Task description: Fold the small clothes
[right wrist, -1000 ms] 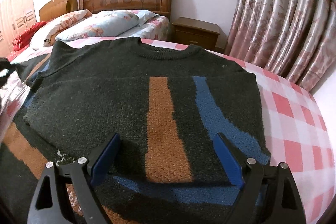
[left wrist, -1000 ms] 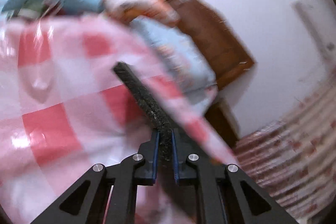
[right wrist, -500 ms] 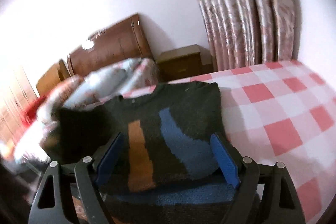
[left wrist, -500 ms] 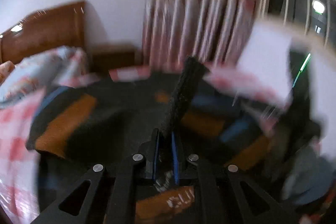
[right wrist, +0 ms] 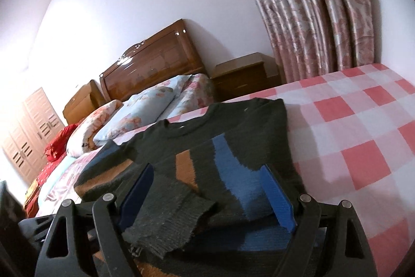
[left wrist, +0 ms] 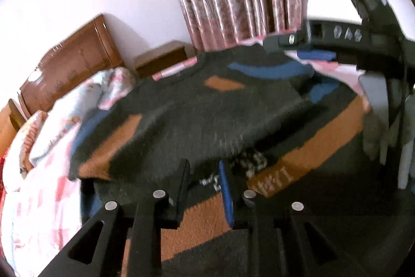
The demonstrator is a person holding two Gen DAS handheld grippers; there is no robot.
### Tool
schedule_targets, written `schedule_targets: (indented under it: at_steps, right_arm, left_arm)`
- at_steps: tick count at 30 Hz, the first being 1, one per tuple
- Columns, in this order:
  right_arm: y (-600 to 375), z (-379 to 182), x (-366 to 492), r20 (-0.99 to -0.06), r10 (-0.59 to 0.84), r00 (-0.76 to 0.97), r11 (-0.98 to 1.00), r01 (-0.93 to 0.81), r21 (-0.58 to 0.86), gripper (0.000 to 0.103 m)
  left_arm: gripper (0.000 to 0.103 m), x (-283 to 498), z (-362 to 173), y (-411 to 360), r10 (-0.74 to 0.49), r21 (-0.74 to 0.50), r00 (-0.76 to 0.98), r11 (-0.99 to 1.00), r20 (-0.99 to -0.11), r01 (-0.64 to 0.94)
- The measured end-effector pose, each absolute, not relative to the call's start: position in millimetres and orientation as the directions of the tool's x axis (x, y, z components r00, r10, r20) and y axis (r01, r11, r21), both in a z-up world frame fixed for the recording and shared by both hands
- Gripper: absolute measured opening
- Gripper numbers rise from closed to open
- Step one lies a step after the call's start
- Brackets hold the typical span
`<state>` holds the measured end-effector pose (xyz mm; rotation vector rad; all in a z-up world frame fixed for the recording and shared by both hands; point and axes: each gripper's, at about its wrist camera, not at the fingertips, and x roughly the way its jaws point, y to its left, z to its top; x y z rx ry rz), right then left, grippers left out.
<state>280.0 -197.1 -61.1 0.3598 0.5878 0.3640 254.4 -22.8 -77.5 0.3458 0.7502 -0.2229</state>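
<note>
A dark knitted sweater [right wrist: 241, 126] with orange and blue patches lies flat on the pink checked bedspread [right wrist: 350, 136], neck toward the headboard. One sleeve [right wrist: 168, 217] is folded across its body, with the cuff lying between my right fingers. My right gripper [right wrist: 207, 173] hovers low over the hem, wide open and holding nothing. In the left wrist view the sweater [left wrist: 197, 118] fills the middle. My left gripper [left wrist: 203, 173] sits at the folded sleeve's edge with its jaws opening. The pads stand apart and only the sweater's surface shows between them. The right gripper's black housing [left wrist: 363, 40] shows at the upper right.
A wooden headboard [right wrist: 155, 64] and pillows [right wrist: 145, 108] lie beyond the sweater. A nightstand [right wrist: 241, 74] stands by floral curtains [right wrist: 324, 4]. Red bedding [right wrist: 57, 147] and a wardrobe [right wrist: 28, 126] are at the left. Bare checked bedspread stretches to the right.
The left gripper swung the pinched sleeve from the bedspread across onto the sweater's body, and its jaws have parted. The right gripper tilted and drew back a little, still open.
</note>
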Motion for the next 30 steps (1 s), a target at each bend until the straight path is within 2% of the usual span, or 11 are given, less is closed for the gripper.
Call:
schedule_targets:
  at_steps: [4, 7, 8, 9, 13, 17, 20, 27, 28, 30]
  right_arm:
    - [-198, -63, 280, -0.471, 0.46, 0.752, 0.861, -0.248, 0.445, 0.103]
    - [-201, -66, 273, -0.535, 0.456, 0.712, 0.86, -0.199, 0.469, 0.103]
    - [-201, -68, 267, -0.551, 0.456, 0.699, 0.862, -0.193, 0.469, 0.103]
    - [-199, -70, 262, -0.565, 0.457, 0.687, 0.865, -0.194, 0.463, 0.103]
    - [-191, -77, 251, -0.63, 0.461, 0.626, 0.875, -0.202, 0.439, 0.103]
    - [-185, -82, 250, -0.64, 0.488, 0.594, 0.859, -0.198, 0.472, 0.103]
    - [-175, -84, 251, -0.634, 0.539, 0.554, 0.826, -0.204, 0.525, 0.103]
    - [-140, -77, 249, -0.65, 0.532, 0.542, 0.84, -0.239, 0.488, 0.103]
    - [-138, -75, 249, -0.655, 0.517, 0.551, 0.85, -0.241, 0.468, 0.002]
    - [-133, -73, 248, -0.664, 0.49, 0.565, 0.867, -0.238, 0.437, 0.0]
  left_arm:
    - [0.023, 254, -82, -24, -0.086, 0.215, 0.7, 0.919, -0.709, 0.331]
    - [0.023, 254, -87, -27, -0.11, 0.213, 0.677, 0.902, -0.728, 0.376]
    - [0.021, 257, -88, -26, -0.132, 0.192, 0.658, 0.898, -0.741, 0.396]
    - [0.014, 258, -89, -26, -0.145, 0.179, 0.646, 0.895, -0.75, 0.408]
    - [0.012, 266, -89, -19, -0.24, 0.066, 0.591, 0.892, -0.77, 0.448]
    - [0.012, 274, -89, -3, -0.335, -0.069, 0.536, 0.888, -0.775, 0.455]
    - [0.012, 272, -88, -4, -0.342, -0.068, 0.527, 0.88, -0.778, 0.47]
    - [0.014, 278, -90, 5, -0.397, -0.138, 0.498, 0.867, -0.771, 0.478]
    - [0.014, 279, -90, 5, -0.403, -0.145, 0.496, 0.866, -0.77, 0.478]
    - [0.014, 279, -90, 7, -0.412, -0.157, 0.492, 0.864, -0.767, 0.478]
